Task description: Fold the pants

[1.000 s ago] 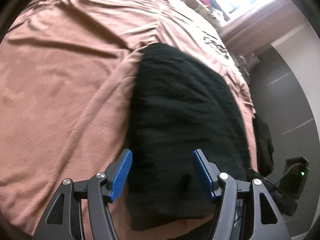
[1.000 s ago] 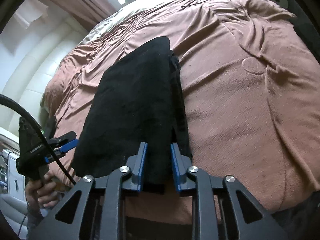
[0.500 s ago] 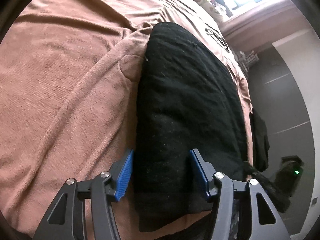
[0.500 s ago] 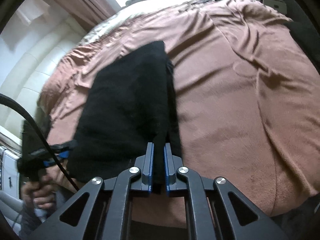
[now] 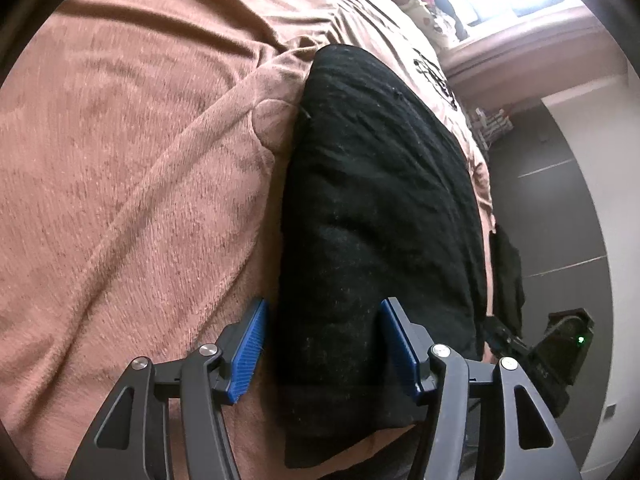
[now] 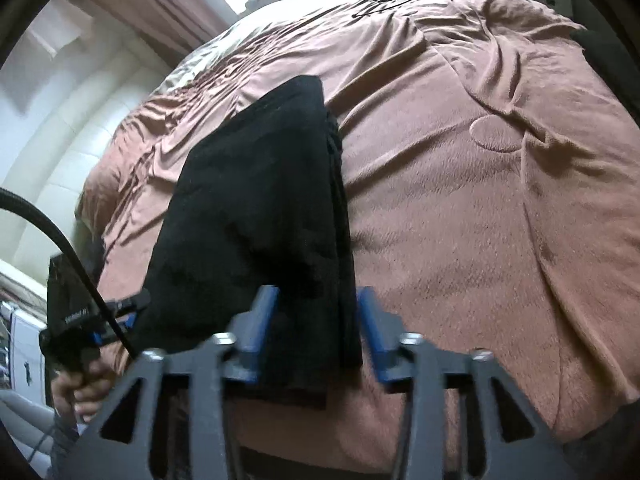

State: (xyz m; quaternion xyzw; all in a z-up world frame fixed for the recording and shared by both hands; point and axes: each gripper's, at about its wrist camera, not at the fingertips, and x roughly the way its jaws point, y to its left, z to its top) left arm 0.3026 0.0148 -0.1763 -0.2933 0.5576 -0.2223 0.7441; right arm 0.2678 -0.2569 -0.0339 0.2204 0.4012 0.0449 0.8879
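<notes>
Folded black pants point(image 5: 380, 200) lie lengthwise on a brown blanket point(image 5: 140, 160). My left gripper point(image 5: 324, 344) is open, low over the pants' near end; one blue pad sits beside the cloth's left edge and the other rests over the cloth. In the right wrist view the pants point(image 6: 256, 208) run away from me. My right gripper point(image 6: 316, 312) is blurred and its jaws are opening, with the pants' near right edge between them and the pads off the cloth. The left gripper point(image 6: 116, 316) and the person's hand point(image 6: 80, 388) holding it show at the lower left.
The blanket point(image 6: 480, 200) is wrinkled, with a round raised patch point(image 6: 496, 134). A white padded headboard point(image 6: 60, 152) stands at the left. A black cable point(image 6: 60, 240) crosses there. Past the bed edge are dark floor point(image 5: 560, 220), a black device with a green light point(image 5: 568, 344) and a hanging dark cloth point(image 5: 508, 276).
My right gripper pinched shut on the pants' near edge, then spread apart. My left gripper sank closer to the pants and stayed open.
</notes>
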